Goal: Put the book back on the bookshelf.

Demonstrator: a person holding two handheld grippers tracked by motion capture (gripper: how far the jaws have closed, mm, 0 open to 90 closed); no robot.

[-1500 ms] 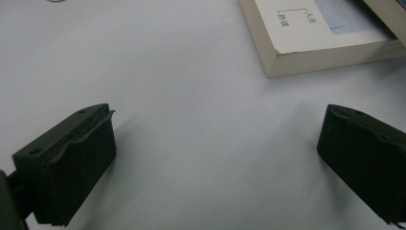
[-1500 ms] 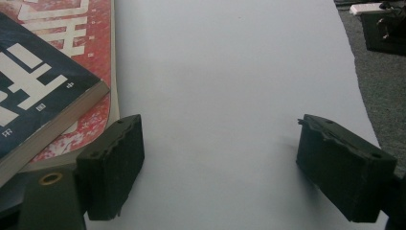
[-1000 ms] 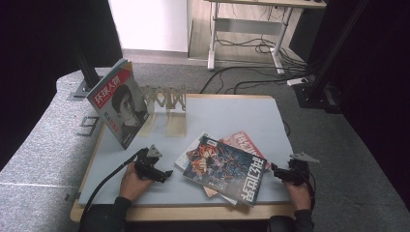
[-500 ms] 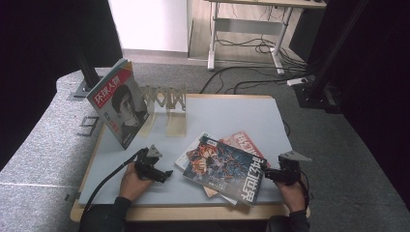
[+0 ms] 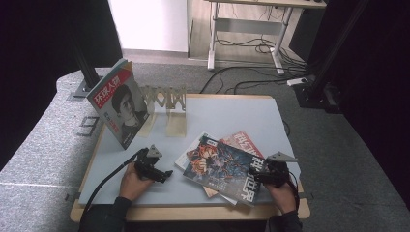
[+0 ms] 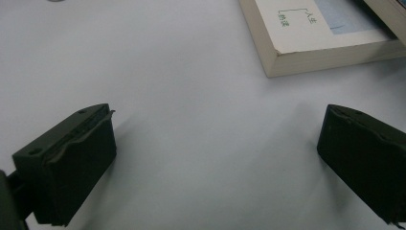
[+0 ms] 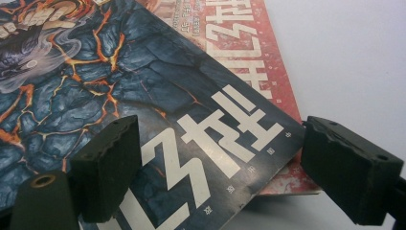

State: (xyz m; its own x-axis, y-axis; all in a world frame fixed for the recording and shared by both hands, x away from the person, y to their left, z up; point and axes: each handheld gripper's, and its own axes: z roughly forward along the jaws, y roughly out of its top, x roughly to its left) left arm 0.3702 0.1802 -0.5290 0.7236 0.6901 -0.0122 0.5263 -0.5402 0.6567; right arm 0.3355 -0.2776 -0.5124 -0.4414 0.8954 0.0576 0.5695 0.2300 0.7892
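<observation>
A dark blue magazine [image 5: 225,166] with lava art and white characters tops a loose stack in the middle of the table. Under it lie a red magazine [image 5: 241,140] and a white one [image 5: 191,153]. My right gripper [image 5: 255,175] is open at the blue magazine's near right corner. In the right gripper view, the right gripper [image 7: 220,143] has one jaw over the blue magazine [image 7: 143,96] and the other past its edge, beside the red magazine [image 7: 239,43]; no pad presses. My left gripper [image 5: 167,175] rests open on the table. The left gripper [image 6: 215,139] has bare tabletop between its jaws.
A magazine with a portrait cover [image 5: 118,106] stands tilted at the far left of the table [image 5: 232,111], against a wooden rack [image 5: 167,99]. A thick white book corner [image 6: 306,43] lies just beyond the left jaws. Cables and desk legs are on the floor behind.
My right gripper has slid left from the table's right edge to the blue magazine's corner. The left gripper and the magazines have stayed put.
</observation>
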